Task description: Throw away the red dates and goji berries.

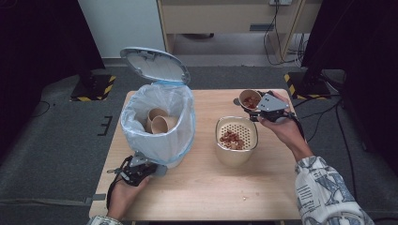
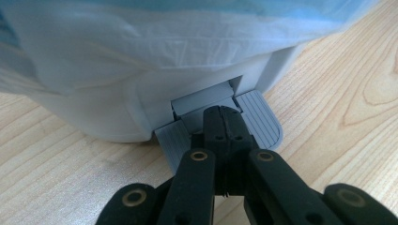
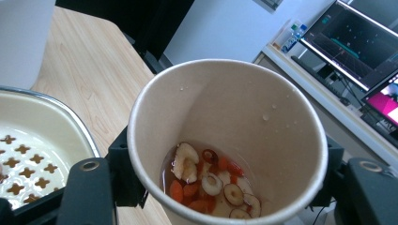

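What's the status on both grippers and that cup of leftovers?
Left gripper shut, pressing the bin pedal; lid up. Right gripper shut on paper cup, scraps inside, beside the strainer bowl. Nothing in the way.

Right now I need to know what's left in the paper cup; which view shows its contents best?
The right gripper view: it looks into the beige paper cup at wet fruit slices. The high view shows it small.
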Demonstrator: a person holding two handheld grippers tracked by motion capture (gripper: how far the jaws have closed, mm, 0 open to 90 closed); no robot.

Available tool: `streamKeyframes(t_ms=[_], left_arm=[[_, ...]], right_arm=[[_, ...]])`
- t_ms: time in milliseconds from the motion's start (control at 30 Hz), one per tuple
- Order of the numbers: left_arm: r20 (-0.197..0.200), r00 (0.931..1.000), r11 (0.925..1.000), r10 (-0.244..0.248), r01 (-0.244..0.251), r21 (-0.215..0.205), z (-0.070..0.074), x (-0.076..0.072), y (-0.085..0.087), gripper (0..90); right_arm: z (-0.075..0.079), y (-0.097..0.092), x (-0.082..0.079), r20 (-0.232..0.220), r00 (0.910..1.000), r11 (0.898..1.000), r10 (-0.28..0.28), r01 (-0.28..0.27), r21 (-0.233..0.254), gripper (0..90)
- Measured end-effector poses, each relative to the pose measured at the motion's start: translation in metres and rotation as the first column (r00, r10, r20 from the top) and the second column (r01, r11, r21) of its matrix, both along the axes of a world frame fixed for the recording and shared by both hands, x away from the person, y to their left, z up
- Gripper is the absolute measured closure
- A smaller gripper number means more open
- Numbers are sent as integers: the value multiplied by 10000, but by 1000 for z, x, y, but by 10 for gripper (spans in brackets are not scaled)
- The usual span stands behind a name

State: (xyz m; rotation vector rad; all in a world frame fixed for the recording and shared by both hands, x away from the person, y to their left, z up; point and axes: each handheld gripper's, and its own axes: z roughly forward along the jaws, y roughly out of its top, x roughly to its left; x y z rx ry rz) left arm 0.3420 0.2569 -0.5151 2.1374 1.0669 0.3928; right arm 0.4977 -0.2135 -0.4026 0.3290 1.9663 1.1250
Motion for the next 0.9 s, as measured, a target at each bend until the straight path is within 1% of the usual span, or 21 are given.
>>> streamKeyframes(t_ms=[67,100,133,333,433,600,700,800,900], left_arm=[[6,10000,10000,-4,4,4,0,0,0,900],[5,10000,10000,-3,3,3,0,0,0,900],[3,10000,10000,-4,4,7,0,0,0,900],[5,10000,10000,1,-1,14,0,0,0,900],[0,10000,10000,1,-1,13,0,0,0,900],[6,10000,10000,-3,3,20,0,0,0,900],[1,10000,10000,46,-46,14,0,0,-1,900],[12,10000,10000,47,-47,26,0,0,-1,900],[11,10000,10000,-7,7,19,0,0,0,900]], right_arm=[[0,0,-3,99,10000,9999,-11,12,-107,333],[-1,1,-6,214,9998,9994,8,-1,-339,333],[-1,1,-6,214,9998,9994,8,-1,-339,333],[-2,2,-14,512,9986,9969,127,-87,-786,332],[-2,3,-17,585,9979,9950,262,-203,-978,331],[0,3,-18,639,9978,9947,187,-121,-1019,330],[-1,8,-20,604,9972,9941,448,-385,-1017,330],[-2,12,-20,581,9968,9932,548,-484,-1060,330],[-1,14,-22,680,9958,9907,607,-518,-1257,329]])
